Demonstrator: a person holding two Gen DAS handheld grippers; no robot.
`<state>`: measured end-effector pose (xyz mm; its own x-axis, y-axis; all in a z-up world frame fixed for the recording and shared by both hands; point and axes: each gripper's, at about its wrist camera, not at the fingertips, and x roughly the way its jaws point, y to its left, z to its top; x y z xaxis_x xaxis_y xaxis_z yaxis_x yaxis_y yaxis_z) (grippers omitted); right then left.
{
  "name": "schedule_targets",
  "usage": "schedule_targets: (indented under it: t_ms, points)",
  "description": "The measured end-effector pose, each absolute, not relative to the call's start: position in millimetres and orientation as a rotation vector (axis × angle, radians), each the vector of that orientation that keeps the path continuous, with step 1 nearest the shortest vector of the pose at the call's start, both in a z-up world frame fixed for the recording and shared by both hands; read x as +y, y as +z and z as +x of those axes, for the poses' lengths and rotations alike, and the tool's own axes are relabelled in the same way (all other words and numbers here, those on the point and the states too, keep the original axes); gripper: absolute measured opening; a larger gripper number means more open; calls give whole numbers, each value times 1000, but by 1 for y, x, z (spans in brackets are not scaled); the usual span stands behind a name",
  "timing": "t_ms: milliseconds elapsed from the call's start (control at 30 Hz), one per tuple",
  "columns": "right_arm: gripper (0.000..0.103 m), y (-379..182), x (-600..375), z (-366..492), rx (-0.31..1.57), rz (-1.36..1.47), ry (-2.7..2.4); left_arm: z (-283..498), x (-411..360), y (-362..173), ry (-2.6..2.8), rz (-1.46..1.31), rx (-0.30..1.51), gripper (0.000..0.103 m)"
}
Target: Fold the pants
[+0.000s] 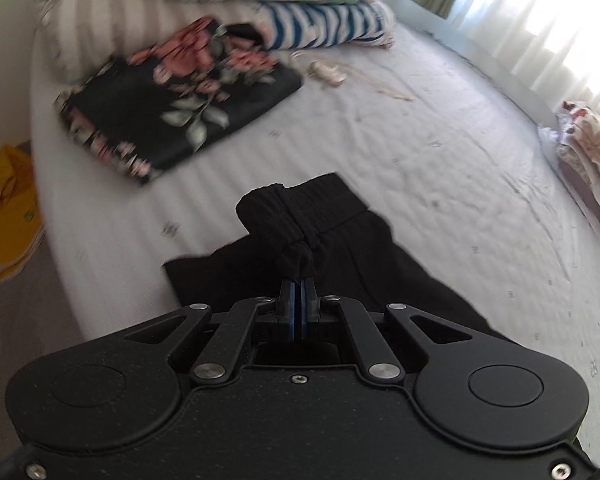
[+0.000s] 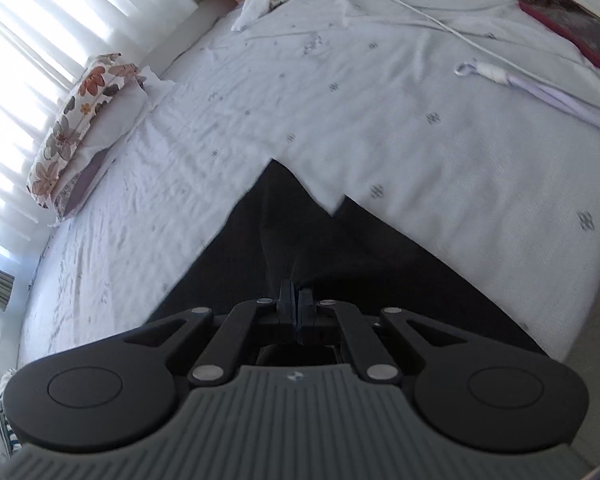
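A white bed point(image 1: 440, 168) carried the black pants point(image 1: 340, 232), which lay at its near edge. The left gripper point(image 1: 299, 280) angled downward, clenched on a bunched fold at the waistband. The right gripper point(image 2: 296, 292) tilted down likewise, clamped on the pants' dark cloth. A floral folded cloth point(image 1: 180, 108) lay far left. No writing was readable.
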<state>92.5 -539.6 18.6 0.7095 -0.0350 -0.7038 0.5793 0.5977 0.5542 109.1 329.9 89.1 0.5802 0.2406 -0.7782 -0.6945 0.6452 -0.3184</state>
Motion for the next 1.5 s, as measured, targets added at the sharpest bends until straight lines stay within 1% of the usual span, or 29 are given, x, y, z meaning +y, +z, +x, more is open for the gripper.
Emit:
schedule_targets:
  t_ms: [133, 333, 433, 667, 767, 833, 867, 933, 967, 1000, 1033, 1067, 1100, 1133, 1167, 1200, 1267, 1400, 1500]
  points:
    - [2, -1, -540, 62, 728, 893, -397, 100, 327, 85, 611, -644, 756, 3]
    - [2, 9, -539, 29, 688, 854, -389, 95, 322, 116, 567, -603, 713, 3]
    - [2, 9, -539, 13, 675, 850, -396, 93, 323, 119, 569, -573, 720, 3]
    - [2, -10, -546, -14, 698, 850, -464, 85, 326, 84, 605, -544, 794, 3]
    - [2, -10, -548, -21, 698, 841, -463, 82, 327, 71, 622, -550, 812, 4]
    - [4, -5, -547, -24, 702, 812, -467, 81, 324, 70, 628, -537, 807, 10]
    - [8, -1, -546, -25, 700, 800, -462, 81, 320, 72, 632, -515, 797, 14]
    - [16, 11, -543, -30, 682, 787, -436, 81, 307, 84, 647, -434, 765, 25]
    - [17, 19, -541, -33, 668, 776, -421, 81, 301, 90, 643, -390, 744, 39]
    - [17, 27, -538, -35, 651, 760, -406, 81, 294, 98, 634, -352, 719, 49]
    - [18, 36, -534, -38, 635, 738, -393, 80, 288, 105, 626, -322, 693, 50]
    - [23, 46, -530, -41, 620, 712, -379, 80, 282, 112, 615, -295, 669, 50]
    - [26, 56, -525, -44, 606, 683, -366, 79, 276, 118, 604, -273, 651, 53]
    - [35, 66, -518, -46, 590, 654, -349, 79, 270, 123, 591, -260, 635, 55]
    - [41, 74, -512, -48, 576, 627, -333, 78, 264, 128, 575, -255, 622, 61]
    - [44, 82, -504, -49, 564, 599, -314, 77, 258, 132, 550, -253, 608, 64]
    - [59, 93, -489, -50, 544, 553, -276, 74, 242, 138, 482, -255, 587, 69]
    - [63, 101, -455, -48, 520, 493, -201, 67, 196, 140, 306, -248, 572, 75]
    - [69, 98, -426, -45, 499, 451, -159, 60, 153, 131, 181, -211, 570, 80]
